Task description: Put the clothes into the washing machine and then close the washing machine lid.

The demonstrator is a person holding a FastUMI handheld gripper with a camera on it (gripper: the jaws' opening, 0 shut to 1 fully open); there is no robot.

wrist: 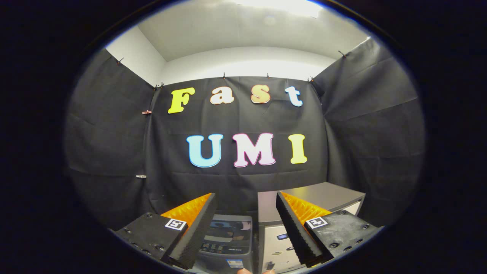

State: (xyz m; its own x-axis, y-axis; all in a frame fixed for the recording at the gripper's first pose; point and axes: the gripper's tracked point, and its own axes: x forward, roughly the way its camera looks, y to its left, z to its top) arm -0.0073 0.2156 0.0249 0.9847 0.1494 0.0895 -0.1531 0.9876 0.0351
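Observation:
My gripper is open, held high and level, with nothing between its fingers. Low down between the fingers stands a small grey top-loading washing machine. Its dark window lid looks to lie flat, with a row of buttons on the panel in front of it. The machine sits well below and beyond the fingers. Most of its body is hidden behind the left finger.
A box-shaped unit with a grey top and pale front stands right beside the washing machine, partly behind the right finger. A person's fingertips show under the gripper. Black cloth walls close in the booth on three sides.

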